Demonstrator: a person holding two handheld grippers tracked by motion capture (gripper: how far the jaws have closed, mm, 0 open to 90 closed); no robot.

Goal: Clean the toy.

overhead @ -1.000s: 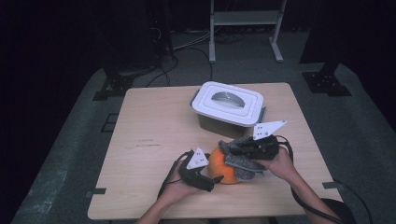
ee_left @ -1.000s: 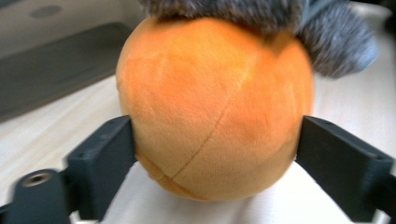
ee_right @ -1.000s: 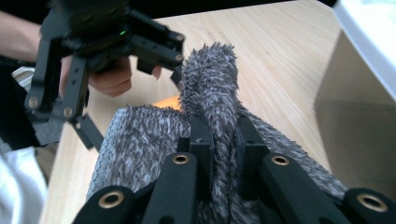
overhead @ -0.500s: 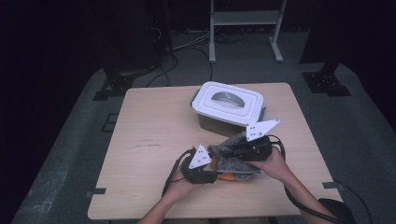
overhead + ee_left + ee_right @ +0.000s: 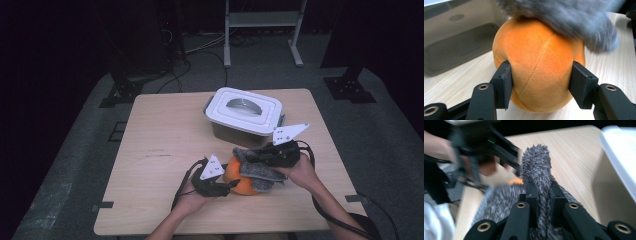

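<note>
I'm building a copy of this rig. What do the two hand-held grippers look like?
Both are black. The left claw and right claw each carry a grey three-cornered plate on top and trail a black cable. Their jaws are flat black blocks on arms with brass-coloured rivets. The forearms look bare, with no sleeves.

High view looks down on the table [image 5: 150, 150] — both gripper views sit close, sharing the orange ball [image 5: 539, 62].

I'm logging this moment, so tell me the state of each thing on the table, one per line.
Orange plush ball: on the table, squeezed between the left tool's pads.
Grey fuzzy cloth: pinched in the right tool, draped over the ball's top.
Storage box: white lid on, handle flat.
Left tool: shut on the ball.
Right tool: shut on the cloth.
</note>
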